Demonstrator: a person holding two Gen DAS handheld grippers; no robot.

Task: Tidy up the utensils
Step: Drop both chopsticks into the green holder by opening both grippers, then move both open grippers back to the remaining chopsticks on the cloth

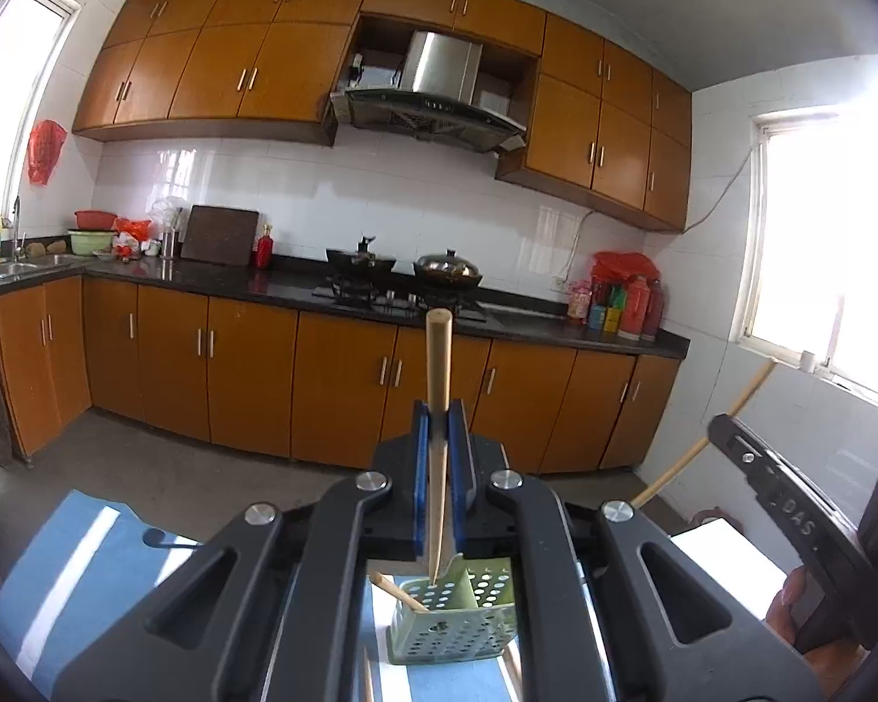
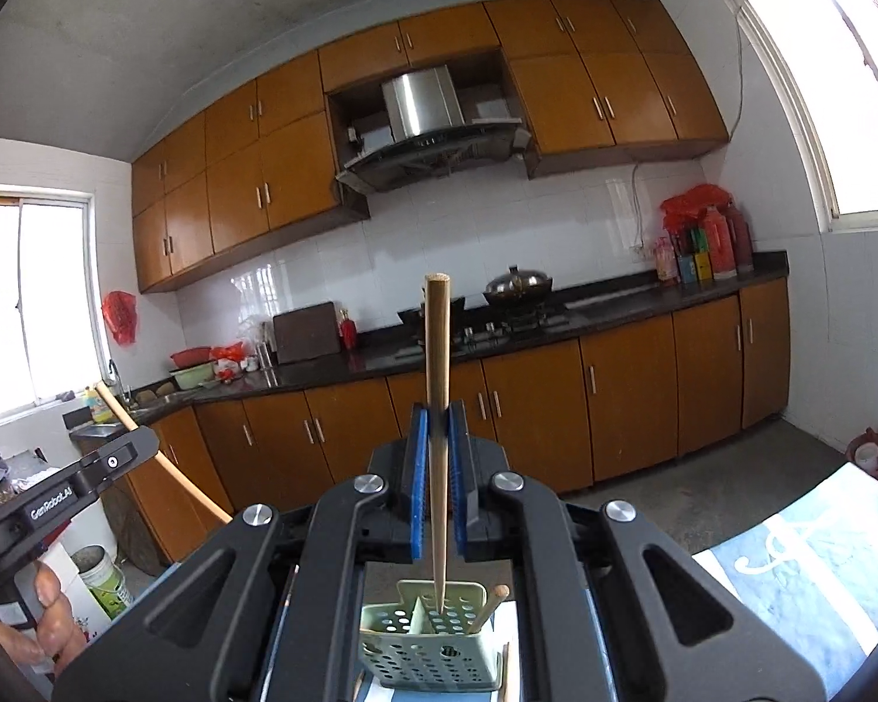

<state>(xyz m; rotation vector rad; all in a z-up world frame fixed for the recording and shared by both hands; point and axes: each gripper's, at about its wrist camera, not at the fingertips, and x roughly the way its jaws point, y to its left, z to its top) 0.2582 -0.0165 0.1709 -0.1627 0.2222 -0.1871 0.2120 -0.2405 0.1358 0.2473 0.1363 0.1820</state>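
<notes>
Two chopsticks, one per gripper. Left wrist view: left gripper [image 1: 437,427] clenched on a chopstick [image 1: 438,362], tip above a green holder [image 1: 452,614] already containing one stick; right gripper [image 1: 790,503] at the edge. Right wrist view: right gripper [image 2: 437,427] clamps its chopstick [image 2: 437,351] likewise. Light, stiff, smooth wood; mid-shaft grip likely steadiest.

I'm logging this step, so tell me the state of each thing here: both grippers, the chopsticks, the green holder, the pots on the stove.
Left gripper: shut on a chopstick, held upright.
Right gripper: shut on a chopstick, held upright.
Holder: green, perforated, under both grippers; one chopstick already leans inside.
Wok: lidded, on the stove.
Cabinets: doors closed.
</notes>
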